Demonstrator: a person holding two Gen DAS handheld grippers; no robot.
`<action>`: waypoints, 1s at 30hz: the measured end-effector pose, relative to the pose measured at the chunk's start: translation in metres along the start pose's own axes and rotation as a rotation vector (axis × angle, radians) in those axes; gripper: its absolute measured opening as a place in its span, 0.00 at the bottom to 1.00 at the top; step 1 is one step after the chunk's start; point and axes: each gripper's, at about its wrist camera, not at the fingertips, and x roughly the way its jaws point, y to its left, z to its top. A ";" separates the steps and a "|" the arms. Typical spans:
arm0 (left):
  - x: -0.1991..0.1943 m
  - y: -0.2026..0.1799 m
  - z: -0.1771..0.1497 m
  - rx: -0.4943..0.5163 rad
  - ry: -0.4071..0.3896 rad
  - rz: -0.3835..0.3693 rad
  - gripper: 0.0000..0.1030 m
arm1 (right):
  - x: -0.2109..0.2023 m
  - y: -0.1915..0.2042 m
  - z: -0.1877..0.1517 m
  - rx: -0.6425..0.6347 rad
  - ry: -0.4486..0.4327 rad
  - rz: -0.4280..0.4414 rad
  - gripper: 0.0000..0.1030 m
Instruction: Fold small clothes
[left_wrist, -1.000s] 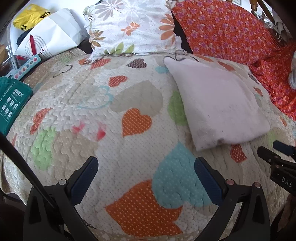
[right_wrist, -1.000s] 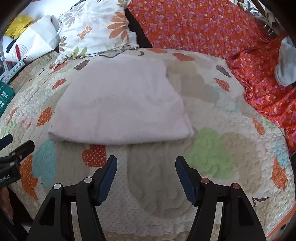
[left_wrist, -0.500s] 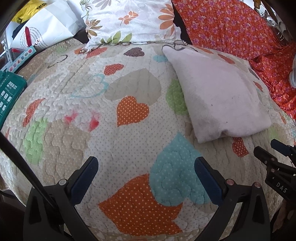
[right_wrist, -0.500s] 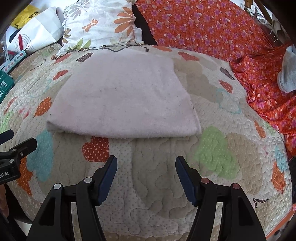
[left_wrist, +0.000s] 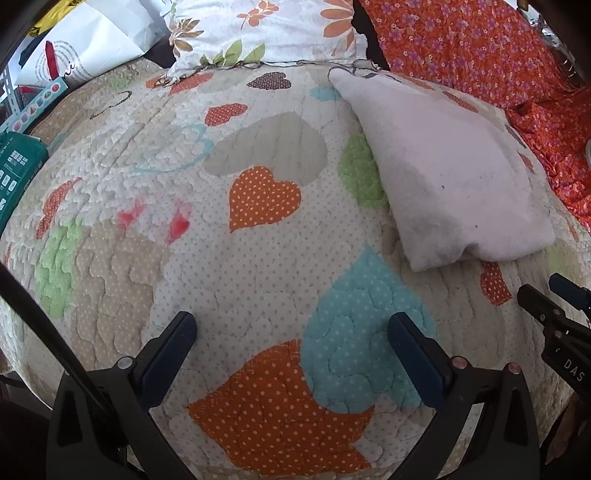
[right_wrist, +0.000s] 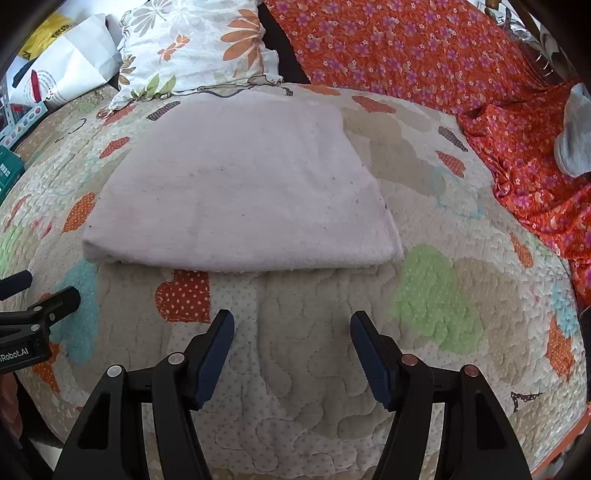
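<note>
Both tongs gape empty above the quilt (right_wrist: 303, 387): the right tongs (right_wrist: 291, 332) face the folded pale cloth (right_wrist: 240, 192) just ahead, its long edge lying crosswise, while the left tongs (left_wrist: 291, 332) have it off to their right, farther away.

Heart-patterned quilted bedspread (right_wrist: 295, 369): near edge bare across its width; passage free ahead of both open grippers, nothing between either pair of jaws.

Folded pale pink fleece cloth (right_wrist: 240, 192): lies flat mid-bed, low obstacle, its near fold just beyond the right gripper (right_wrist: 291, 332); bare quilt on both sides of it.

Left gripper (left_wrist: 291, 332): over open quilt, cloth off to its right.

Far edge: white floral pillow (right_wrist: 199, 48) and orange flowered fabric (right_wrist: 424, 55) block it.

Right edge: rumpled orange fabric, grey sock (right_wrist: 576, 136) on top.

Left edge: green box (left_wrist: 18, 173), white paper bag (left_wrist: 92, 44).
</note>
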 end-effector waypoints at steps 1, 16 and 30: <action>0.000 0.000 0.000 -0.002 0.001 0.000 1.00 | 0.000 0.000 0.000 0.001 0.001 0.001 0.68; 0.006 0.003 -0.001 -0.019 0.011 -0.007 1.00 | 0.003 0.000 -0.001 0.006 0.008 0.002 0.69; 0.007 0.004 -0.002 -0.025 0.011 -0.010 1.00 | 0.003 -0.002 -0.003 0.006 0.007 -0.002 0.70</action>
